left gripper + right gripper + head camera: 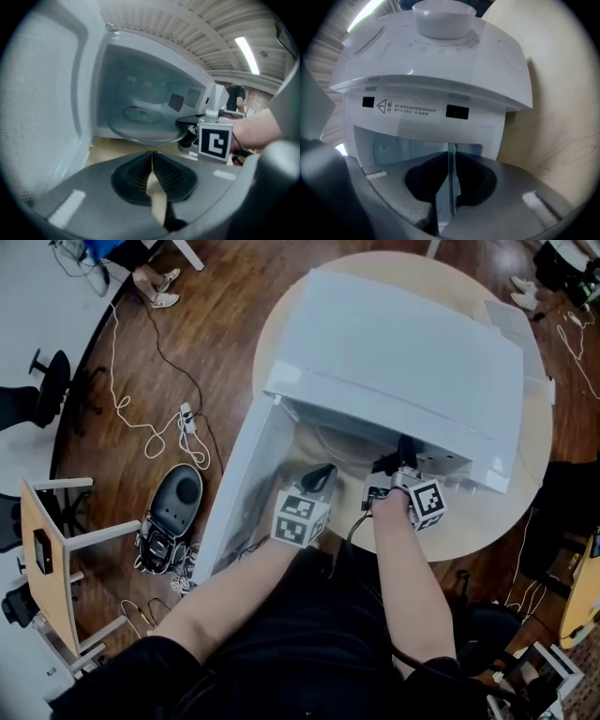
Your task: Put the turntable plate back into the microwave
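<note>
Grey right gripper (450,157) clamped on rim of glass turntable plate (140,125). I see the plate partly inside microwave (403,362), front edge over sill, left rim near cavity wall. Left gripper (151,159) closed, empty, in front of opening, apart from plate. Open door (248,474) bounds left side; round wooden table (487,521) edge close.

the microwave (403,352) is white, on a pale wood-grain surface (487,521) over a dark brown plank floor (225,324). the turntable plate (143,125) is clear, grey-tinted glass. the left hand-held gripper (151,161) and right hand-held gripper (451,157) are grey with black pads and black-and-white square markers.
</note>
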